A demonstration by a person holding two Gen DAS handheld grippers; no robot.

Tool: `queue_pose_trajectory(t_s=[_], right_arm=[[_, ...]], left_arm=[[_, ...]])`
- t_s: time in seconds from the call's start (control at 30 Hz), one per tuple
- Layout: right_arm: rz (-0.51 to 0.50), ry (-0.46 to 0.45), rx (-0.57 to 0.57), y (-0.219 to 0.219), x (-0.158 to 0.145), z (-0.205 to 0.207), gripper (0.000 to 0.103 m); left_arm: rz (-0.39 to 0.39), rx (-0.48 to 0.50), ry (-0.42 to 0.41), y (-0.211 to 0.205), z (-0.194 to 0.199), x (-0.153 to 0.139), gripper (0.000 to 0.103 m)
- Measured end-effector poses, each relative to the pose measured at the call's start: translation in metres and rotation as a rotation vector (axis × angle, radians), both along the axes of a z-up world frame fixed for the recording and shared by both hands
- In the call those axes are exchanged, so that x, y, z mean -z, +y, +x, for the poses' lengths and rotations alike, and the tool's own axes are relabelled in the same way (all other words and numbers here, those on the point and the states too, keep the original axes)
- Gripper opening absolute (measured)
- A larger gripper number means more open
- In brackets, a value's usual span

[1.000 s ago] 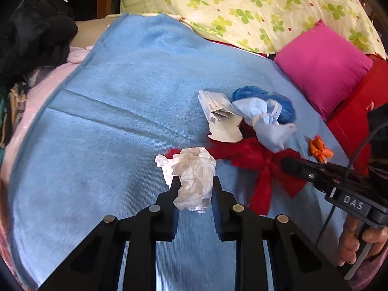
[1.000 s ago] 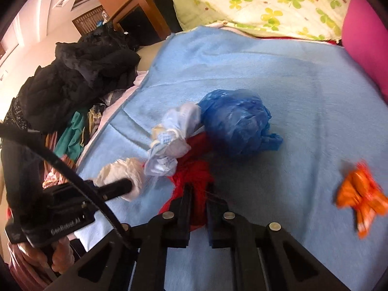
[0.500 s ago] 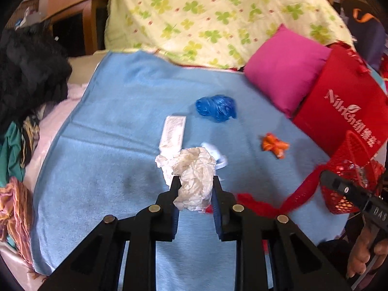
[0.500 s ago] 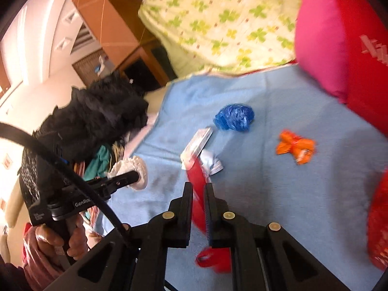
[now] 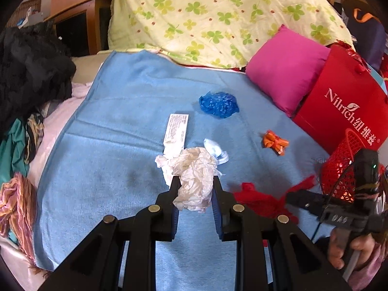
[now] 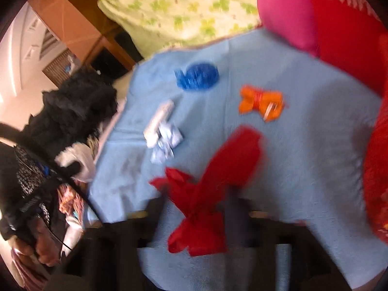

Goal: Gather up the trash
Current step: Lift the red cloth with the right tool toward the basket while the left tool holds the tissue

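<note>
Black clothes [image 5: 29, 72] piled at far left, beside the bed's blue blanket [image 5: 109, 145]. Left gripper [image 5: 195, 189] jaws clamped on a crumpled white tissue [image 5: 191, 177], held above the blanket. On the blanket: white packet [image 5: 176, 128], small pale-blue wrapper [image 5: 214, 149] just beside it, blue bag [image 5: 218, 104] farther back, orange wrapper [image 5: 275, 143] to the right. Red rag [image 6: 206, 194] sits between the right gripper [image 6: 196, 198] jaws, which are opening; view blurred, pads no longer pressing it. Pink pillow [image 5: 286, 70] and red paper bag [image 5: 339, 101] at right edge, red mesh basket [image 5: 342, 169] in front of the bag.
</note>
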State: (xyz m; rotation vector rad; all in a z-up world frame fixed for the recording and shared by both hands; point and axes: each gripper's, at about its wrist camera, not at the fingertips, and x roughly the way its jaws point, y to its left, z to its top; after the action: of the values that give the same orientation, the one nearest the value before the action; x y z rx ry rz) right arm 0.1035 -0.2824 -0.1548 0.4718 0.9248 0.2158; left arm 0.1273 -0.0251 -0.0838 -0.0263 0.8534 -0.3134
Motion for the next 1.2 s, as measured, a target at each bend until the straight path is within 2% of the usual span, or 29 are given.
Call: queue_pose_trajectory(t_s=[0.07, 0.13, 0.17, 0.27, 0.3, 0.37, 0.5, 0.63, 0.7, 1.07, 1.2], right_arm=[[-0.03, -0.007, -0.03, 0.01, 0.01, 0.007, 0.072], [-0.107, 0.021, -0.057, 0.023, 0.02, 0.016, 0.059], [-0.14, 0.048, -0.077, 0.029, 0.028, 0.022, 0.047], [-0.149, 0.074, -0.142, 0.042, 0.045, 0.03, 0.043], [-0.172, 0.062, -0.154, 0.045, 0.044, 0.029, 0.037], [-0.212, 0.022, -0.174, 0.051, 0.038, 0.023, 0.032], [-0.219, -0.015, -0.127, 0.047, 0.027, 0.011, 0.03], [-0.143, -0.073, -0.07, 0.031, 0.004, -0.009, 0.03], [-0.141, -0.097, -0.057, 0.029, -0.009, -0.018, 0.03], [-0.186, -0.325, -0.012, 0.031, -0.105, -0.075, 0.03], [-0.186, -0.39, -0.008, 0.037, -0.131, -0.091, 0.03]], left_arm=[[0.0, -0.005, 0.011, 0.002, 0.004, 0.006, 0.025], [-0.002, -0.007, 0.024, 0.001, 0.008, 0.012, 0.025], [-0.004, -0.007, 0.028, 0.001, 0.009, 0.014, 0.025], [-0.009, -0.004, 0.046, -0.001, 0.011, 0.02, 0.025], [-0.009, -0.003, 0.048, -0.002, 0.01, 0.02, 0.025], [-0.008, 0.002, 0.043, -0.003, 0.007, 0.018, 0.025], [-0.008, 0.006, 0.015, -0.001, -0.003, 0.005, 0.025], [-0.011, 0.012, -0.019, 0.001, -0.015, -0.011, 0.025], [-0.013, 0.02, -0.036, -0.001, -0.022, -0.018, 0.025], [-0.023, 0.061, -0.143, 0.0, -0.061, -0.058, 0.025], [-0.033, 0.063, -0.179, 0.005, -0.072, -0.071, 0.025]])
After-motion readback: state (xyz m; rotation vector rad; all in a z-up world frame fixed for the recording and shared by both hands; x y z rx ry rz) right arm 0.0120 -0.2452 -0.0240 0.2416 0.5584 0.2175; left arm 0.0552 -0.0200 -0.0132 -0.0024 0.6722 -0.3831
